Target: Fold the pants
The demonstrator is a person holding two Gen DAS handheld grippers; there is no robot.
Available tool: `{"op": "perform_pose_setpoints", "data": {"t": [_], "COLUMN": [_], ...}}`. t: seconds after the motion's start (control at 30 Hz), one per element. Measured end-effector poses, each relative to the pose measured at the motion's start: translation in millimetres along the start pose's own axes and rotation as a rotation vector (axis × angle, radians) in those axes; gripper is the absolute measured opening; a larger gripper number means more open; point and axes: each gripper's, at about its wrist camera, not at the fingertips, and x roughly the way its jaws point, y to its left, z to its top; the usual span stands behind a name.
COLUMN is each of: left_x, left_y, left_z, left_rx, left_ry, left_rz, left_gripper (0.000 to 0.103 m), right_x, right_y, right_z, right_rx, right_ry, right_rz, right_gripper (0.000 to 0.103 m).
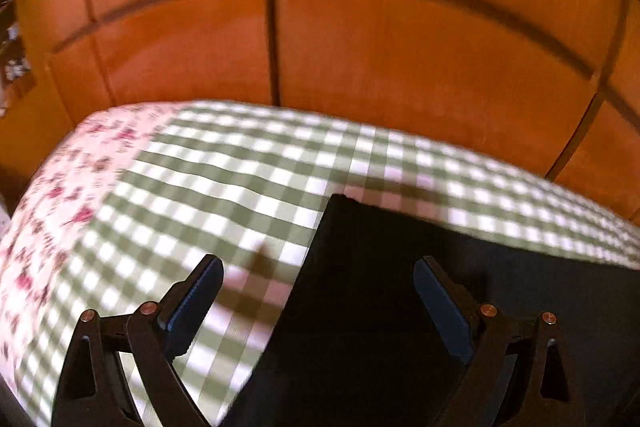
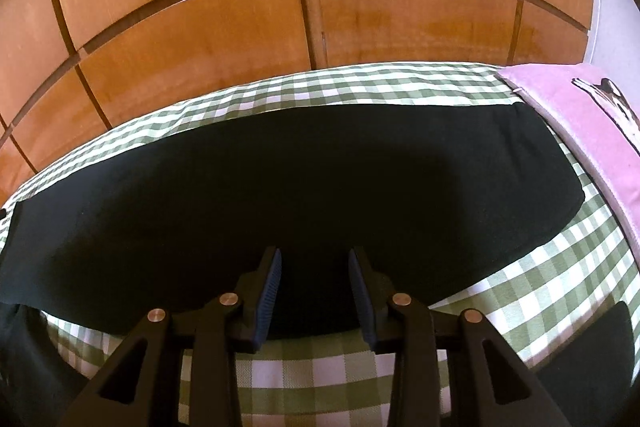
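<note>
Two grippers hover over black pants spread on a bed with a green-and-white checked sheet. In the right wrist view, the pants stretch as a long dark band across the middle of the frame, from the left edge almost to a pink pillow at the upper right. The right gripper sits at the bottom centre, its jaws narrowly parted and empty, their tips over the near edge of the pants. Whether the tips touch the cloth cannot be told. In the blurred left wrist view, the left gripper stands wide open with nothing between its jaws. One end of the pants fills the lower right there, with its left edge running up between the jaws. A floral cloth covers the bed's left side. Wooden cabinet doors fill the top of both views.
</note>
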Motion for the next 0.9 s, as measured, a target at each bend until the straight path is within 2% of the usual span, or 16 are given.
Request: {"op": "perform_pose_setpoints", "data": {"t": [0.07,0.1,0.13,0.23,0.33,0.43,0.5,0.57,0.73,0.9], "left_x": [19.0,25.3,29.0,37.8,42.4,43.6,39.5,35.7,8.1,-51.5], "left_y": [3.6,7.9,16.4,24.4,17.3,-1.3,-12.8,-15.4,-24.5,-19.1], "left_z": [3.3,4.6,7.5,14.5,19.0,20.6,19.4,19.3,15.1,5.5], "left_rx": [0.008,-0.010,-0.059,-0.132,-0.114,-0.026,0.028,0.018,0.031,-0.054], "left_ry": [0.051,0.062,0.058,0.047,0.039,0.027,0.010,0.012,-0.056,-0.177], "left_rz": [0.020,0.004,-0.045,-0.108,-0.157,-0.198,-0.222,-0.251,-0.234,-0.300], "left_gripper": [0.097,0.097,0.097,0.097,0.095,0.078,0.040,0.021,0.013,0.013], "right_x": [1.1,1.2,2.0,2.2,2.3,2.6,2.9,3.3,3.1,3.1], "right_y": [-2.7,-4.2,-5.3,-7.7,-8.7,-7.8,-6.1,-4.1,-2.7,-2.6], "right_z": [-0.1,-0.3,-0.1,-0.2,-0.1,-0.1,-0.1,0.0,-0.1,-0.4], "right_rx": [0.005,0.009,0.014,0.027,0.039,0.036,0.029,0.019,0.007,0.007], "right_ry": [-0.005,-0.005,-0.004,-0.009,-0.015,-0.017,-0.016,-0.015,-0.015,-0.012], "right_rz": [0.007,0.012,0.019,0.038,0.050,0.046,0.037,0.026,0.011,0.011], "right_gripper": [0.036,0.037,0.037,0.039,0.040,0.040,0.040,0.040,0.040,0.040]}}
